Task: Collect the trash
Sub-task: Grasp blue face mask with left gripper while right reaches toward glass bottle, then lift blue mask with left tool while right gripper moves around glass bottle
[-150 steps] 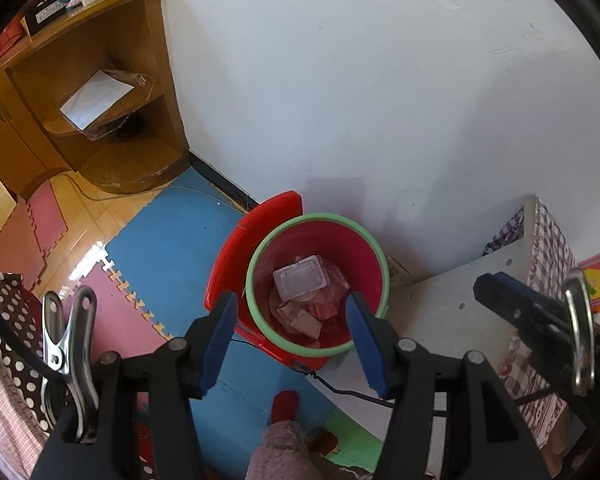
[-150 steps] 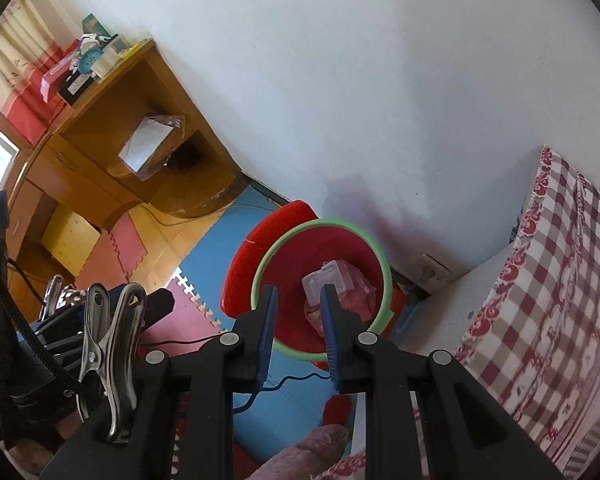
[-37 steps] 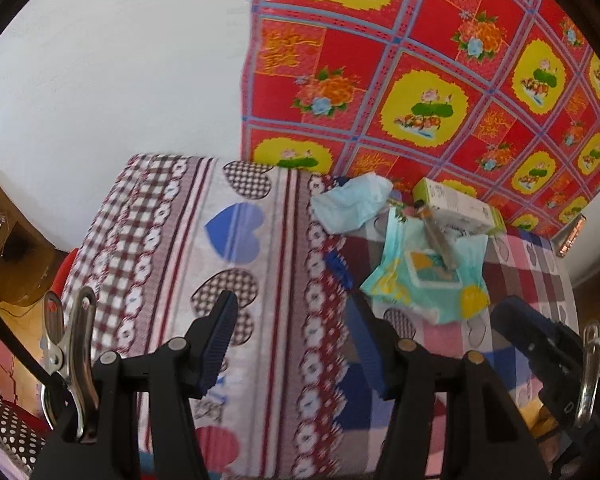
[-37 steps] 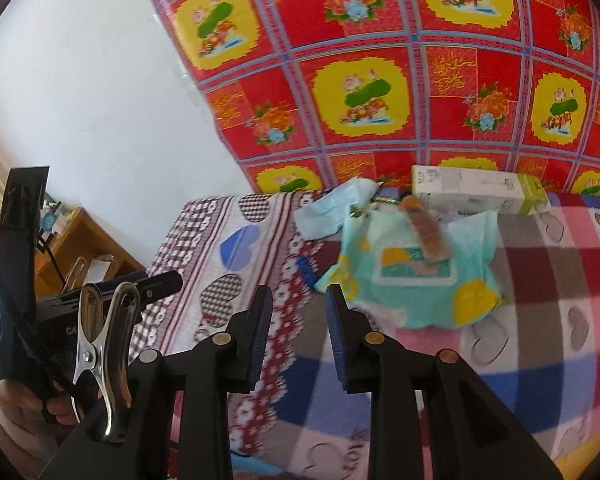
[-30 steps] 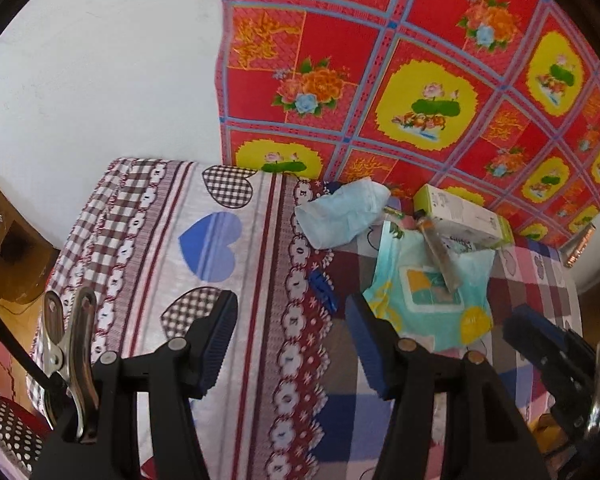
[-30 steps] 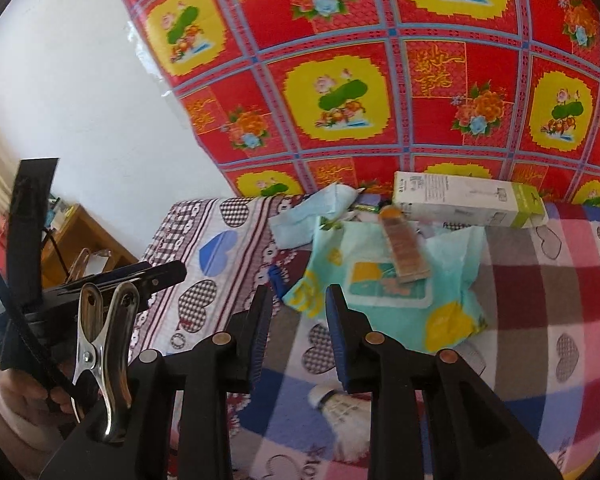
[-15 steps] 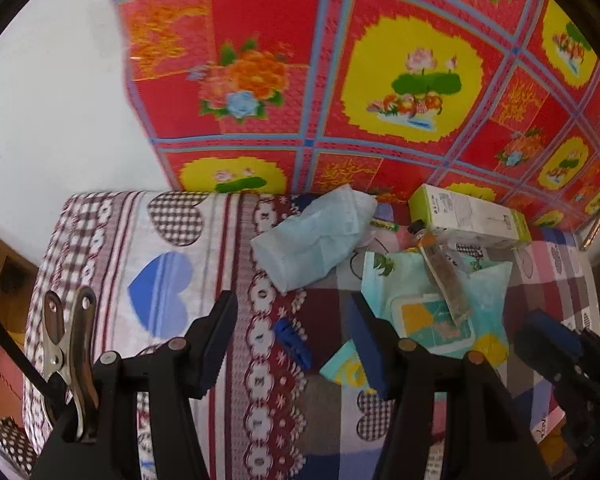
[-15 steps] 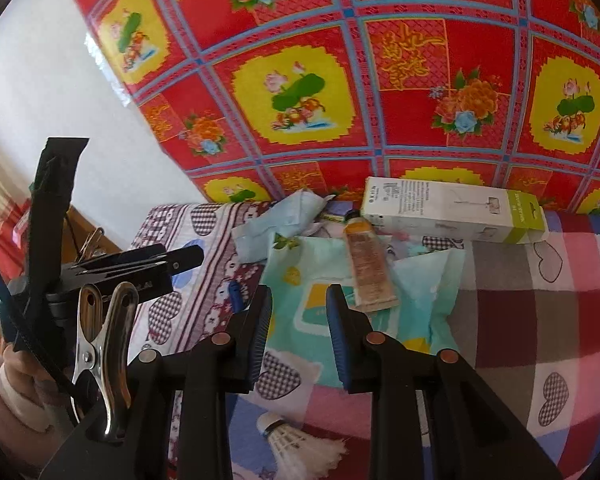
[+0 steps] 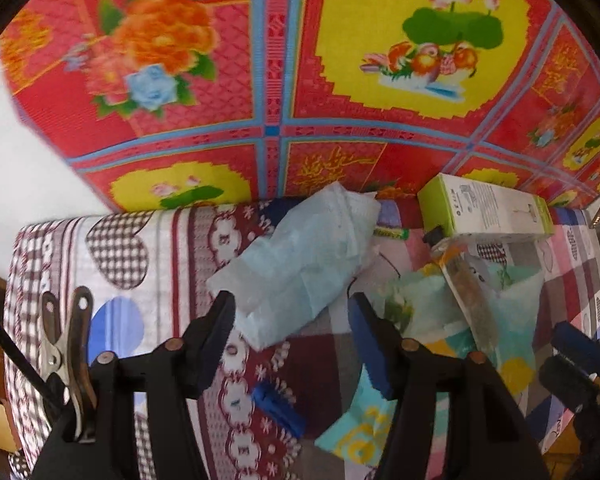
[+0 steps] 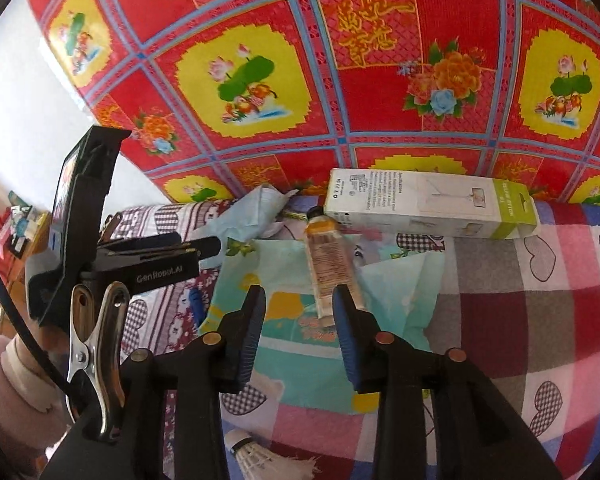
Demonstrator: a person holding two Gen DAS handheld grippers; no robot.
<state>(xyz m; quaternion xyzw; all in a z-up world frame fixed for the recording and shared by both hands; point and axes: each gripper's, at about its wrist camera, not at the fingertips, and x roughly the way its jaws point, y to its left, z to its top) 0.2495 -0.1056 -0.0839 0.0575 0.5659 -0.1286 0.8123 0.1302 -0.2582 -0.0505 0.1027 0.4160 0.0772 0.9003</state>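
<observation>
- The left gripper (image 9: 292, 316) is open with nothing between its jaws. They have just been opening wider.
- Right in front of it lies a crumpled pale blue tissue (image 9: 304, 256) on the bed cover (image 9: 152, 240). It does not touch the pads yet.
- The right gripper (image 10: 296, 312) is open too, and its jaws have just been spreading. Nothing is pinched in it.
- A flat orange tube (image 10: 332, 268) lies just past its right pad, on top of a teal wipes pack (image 10: 292, 320).
- This looks like the reaching step: both tools are lining up over trash, and nothing is picked up yet.
- Next, the left one likely must go down around the tissue and squeeze. The right one likely needs to slide over so that the tube sits between its pads.
- Counting: one tissue, one tube, one wipes pack, one long white and green box (image 10: 428, 208), one blue clip (image 9: 278, 406), and one shuttlecock (image 10: 260, 454) at the bottom edge.
</observation>
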